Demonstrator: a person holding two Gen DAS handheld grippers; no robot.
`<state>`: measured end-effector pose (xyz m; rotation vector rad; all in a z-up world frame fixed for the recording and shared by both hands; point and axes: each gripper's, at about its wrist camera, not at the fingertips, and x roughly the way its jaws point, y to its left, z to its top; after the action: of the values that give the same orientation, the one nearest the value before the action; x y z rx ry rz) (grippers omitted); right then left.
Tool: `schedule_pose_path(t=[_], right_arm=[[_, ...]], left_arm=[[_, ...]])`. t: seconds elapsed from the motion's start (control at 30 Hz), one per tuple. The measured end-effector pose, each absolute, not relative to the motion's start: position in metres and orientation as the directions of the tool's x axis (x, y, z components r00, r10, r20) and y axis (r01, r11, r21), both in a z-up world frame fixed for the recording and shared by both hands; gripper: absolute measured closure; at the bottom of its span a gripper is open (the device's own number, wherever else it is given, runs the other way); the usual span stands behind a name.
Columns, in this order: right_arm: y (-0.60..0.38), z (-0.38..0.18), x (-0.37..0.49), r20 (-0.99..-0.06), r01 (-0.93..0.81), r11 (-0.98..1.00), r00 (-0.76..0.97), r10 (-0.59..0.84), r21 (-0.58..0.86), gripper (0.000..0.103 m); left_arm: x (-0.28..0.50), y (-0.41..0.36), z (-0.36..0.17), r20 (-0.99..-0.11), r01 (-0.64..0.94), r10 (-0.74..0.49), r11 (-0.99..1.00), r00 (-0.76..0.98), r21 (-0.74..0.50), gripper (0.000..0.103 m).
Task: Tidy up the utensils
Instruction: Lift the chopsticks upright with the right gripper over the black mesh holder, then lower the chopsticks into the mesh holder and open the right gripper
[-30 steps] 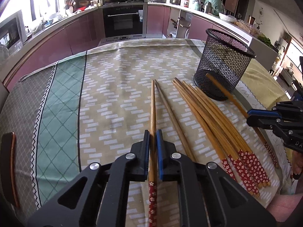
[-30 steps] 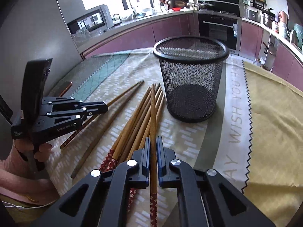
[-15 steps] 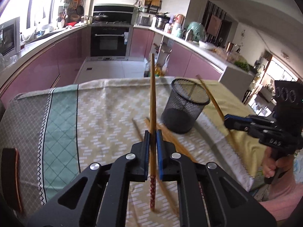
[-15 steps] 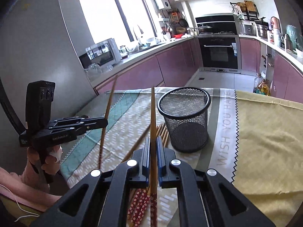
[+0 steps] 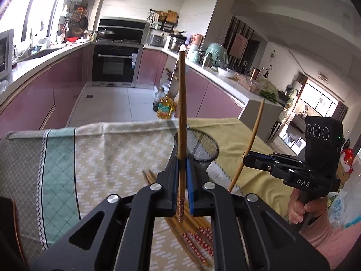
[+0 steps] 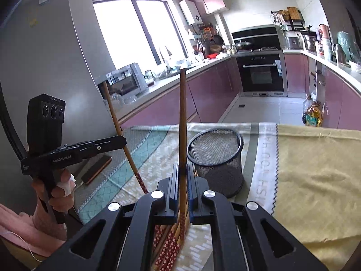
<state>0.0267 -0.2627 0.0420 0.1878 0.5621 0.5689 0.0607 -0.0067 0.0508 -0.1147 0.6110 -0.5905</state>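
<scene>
My left gripper (image 5: 181, 164) is shut on a wooden chopstick (image 5: 181, 103) with a red patterned end, held upright above the table. My right gripper (image 6: 182, 169) is shut on another chopstick (image 6: 182, 117), also upright. Each gripper shows in the other view, the right one (image 5: 246, 158) with its chopstick (image 5: 252, 140) and the left one (image 6: 124, 141) with its chopstick (image 6: 117, 124). A black mesh cup (image 5: 198, 149) (image 6: 216, 155) stands on the table just beyond both grippers. Several more chopsticks (image 5: 191, 232) (image 6: 167, 244) lie on the cloth below.
The table wears a patterned cloth (image 5: 101, 158) with a yellow part (image 6: 315, 169) on the right. A dark flat object (image 6: 97, 169) lies near the table's left edge. Kitchen counters and an oven (image 5: 117, 63) lie beyond the table.
Both grippers have lifted their chopsticks off the table, raised them upright and moved higher. The mesh cup now sits lower in both views.
</scene>
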Motion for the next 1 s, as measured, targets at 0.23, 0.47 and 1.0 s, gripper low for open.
schedule_pose_path(t=[0.23, 0.47, 1.0], right_arm=[[-0.275, 0.088, 0.041, -0.349, -0.482, 0.823, 0.747, 0.566, 0.302, 0.097], [-0.284, 0.113, 0.067, -0.302, -0.464, 0.843, 0.791, 0.532, 0.272, 0.097], [-0.253, 0.041, 0.136, -0.615, -0.401, 0.878, 0.631, 0.473, 0.262, 0.097]], left_arm=[[0.077, -0.016, 0.1, -0.411, 0.511, -0.578, 0.816, 0.705, -0.271, 0.096], [0.102, -0.041, 0.129, -0.371, 0.536, -0.592, 0.805, 0.715, -0.253, 0.096], [0.156, -0.102, 0.037, -0.613, 0.514, -0.522, 0.832, 0.593, -0.211, 0.096]])
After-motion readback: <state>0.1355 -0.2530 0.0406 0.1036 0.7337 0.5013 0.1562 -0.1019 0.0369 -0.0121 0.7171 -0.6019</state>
